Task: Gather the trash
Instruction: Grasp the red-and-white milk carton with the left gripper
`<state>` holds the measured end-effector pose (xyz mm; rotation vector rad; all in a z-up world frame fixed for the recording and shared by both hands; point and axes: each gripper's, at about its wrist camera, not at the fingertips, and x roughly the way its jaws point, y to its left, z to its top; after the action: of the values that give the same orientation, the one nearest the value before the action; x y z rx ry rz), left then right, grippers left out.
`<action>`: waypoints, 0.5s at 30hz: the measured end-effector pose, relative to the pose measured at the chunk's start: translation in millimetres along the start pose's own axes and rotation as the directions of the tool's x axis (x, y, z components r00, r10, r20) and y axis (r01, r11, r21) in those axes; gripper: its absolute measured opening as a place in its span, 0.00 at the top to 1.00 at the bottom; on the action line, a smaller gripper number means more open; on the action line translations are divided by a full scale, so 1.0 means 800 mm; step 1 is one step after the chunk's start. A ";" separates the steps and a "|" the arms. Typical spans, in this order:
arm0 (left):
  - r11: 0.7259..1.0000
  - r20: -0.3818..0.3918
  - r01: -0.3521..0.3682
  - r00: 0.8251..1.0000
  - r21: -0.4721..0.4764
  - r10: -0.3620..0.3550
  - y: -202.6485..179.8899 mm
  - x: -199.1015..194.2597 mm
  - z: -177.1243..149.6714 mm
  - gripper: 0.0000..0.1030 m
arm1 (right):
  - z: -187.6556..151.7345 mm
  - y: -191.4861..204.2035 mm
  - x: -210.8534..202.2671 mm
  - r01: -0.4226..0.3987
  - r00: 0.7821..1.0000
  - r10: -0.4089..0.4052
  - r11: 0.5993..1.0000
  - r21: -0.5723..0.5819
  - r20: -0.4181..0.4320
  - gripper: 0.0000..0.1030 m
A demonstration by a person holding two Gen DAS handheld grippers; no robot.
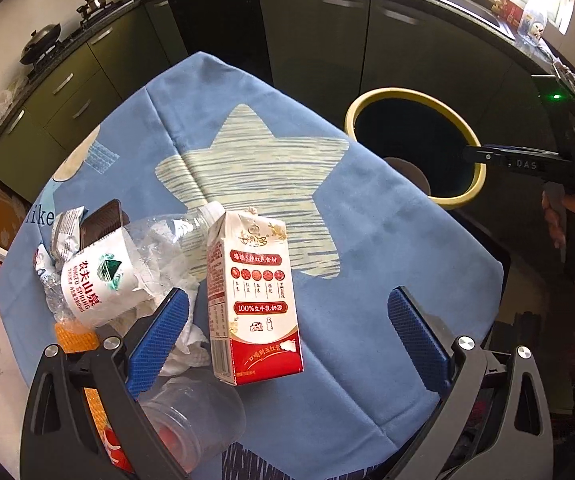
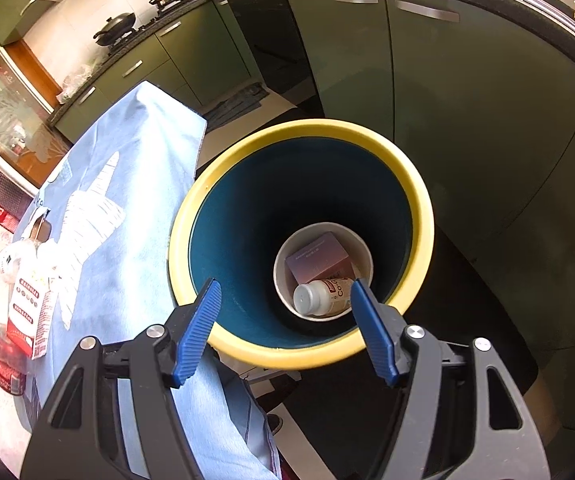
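Hovering over the bin [image 2: 421, 216], right claw [image 2: 285, 294] spread, empty.

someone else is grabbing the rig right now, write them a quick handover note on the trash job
Left gripper: open, empty, jaws either side of the upright milk carton on the table, not closed on it.
Right gripper: open, empty, over the bin beside the table.
Done: a small white bottle and a box lie at the bin's bottom.
Left on the blue cloth: the carton, a crushed water bottle, a clear cup, crumpled tissue, a wrapper, a dark tray, a red can at the near edge.
Next, probably: close on the carton and carry it to the bin.
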<state>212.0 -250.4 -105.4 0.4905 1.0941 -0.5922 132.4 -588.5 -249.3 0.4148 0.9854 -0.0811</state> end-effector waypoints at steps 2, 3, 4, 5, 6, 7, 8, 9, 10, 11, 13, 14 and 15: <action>1.000 -0.031 -0.024 0.999 0.002 0.024 -0.003 0.013 0.002 0.05 | -0.006 -0.005 -0.004 -0.008 1.000 0.008 1.000 0.003 0.003 0.37; 0.999 -0.041 -0.038 0.998 0.002 0.038 -0.003 0.018 0.003 0.05 | -0.008 -0.008 -0.005 -0.012 1.000 0.012 1.000 0.006 0.006 0.37; 0.998 -0.053 -0.056 0.997 0.002 0.056 -0.003 0.023 0.004 0.05 | -0.010 -0.010 -0.007 -0.016 1.000 0.016 1.000 0.006 0.008 0.37; 0.998 -0.061 -0.067 0.996 0.003 0.067 -0.003 0.026 0.005 0.05 | -0.012 -0.012 -0.008 -0.018 1.000 0.018 1.000 0.007 0.009 0.37; 0.997 -0.072 -0.082 0.994 0.007 0.082 -0.004 0.031 0.006 0.05 | -0.013 -0.014 -0.009 -0.024 1.000 0.024 1.000 0.010 0.012 0.37; 0.996 -0.080 -0.094 0.992 0.011 0.094 -0.005 0.035 0.006 0.05 | -0.014 -0.015 -0.009 -0.028 1.000 0.028 1.000 0.012 0.013 0.36; 0.994 -0.087 -0.106 0.990 0.017 0.107 -0.007 0.039 0.005 0.05 | -0.015 -0.016 -0.009 -0.031 0.999 0.031 0.999 0.013 0.013 0.36; 0.993 -0.096 -0.118 0.988 0.024 0.120 -0.008 0.043 0.004 0.05 | -0.015 -0.017 -0.009 -0.036 0.999 0.036 0.999 0.013 0.011 0.36; 0.992 -0.103 -0.126 0.986 0.028 0.128 -0.009 0.047 0.003 0.05 | -0.016 -0.018 -0.009 -0.039 0.999 0.039 0.999 0.014 0.011 0.36; 0.991 -0.109 -0.132 0.985 0.031 0.135 -0.010 0.050 0.002 0.05 | -0.016 -0.019 -0.008 -0.042 0.999 0.042 0.999 0.014 0.009 0.36; 0.989 -0.118 -0.142 0.982 0.040 0.146 -0.013 0.057 -0.001 0.06 | -0.017 -0.019 -0.006 -0.047 0.999 0.047 0.999 0.014 0.005 0.36; 0.988 -0.120 -0.147 0.981 0.044 0.152 -0.014 0.059 -0.003 0.09 | -0.017 -0.020 -0.006 -0.050 0.999 0.050 0.999 0.015 0.005 0.36; 0.987 -0.123 -0.156 0.979 0.050 0.161 -0.015 0.061 -0.005 0.11 | -0.017 -0.020 -0.006 -0.054 0.999 0.053 0.998 0.016 0.005 0.36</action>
<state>217.7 -267.1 -152.8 0.6512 1.1525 -0.4488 114.9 -598.6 -257.0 0.4555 0.9693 -0.0417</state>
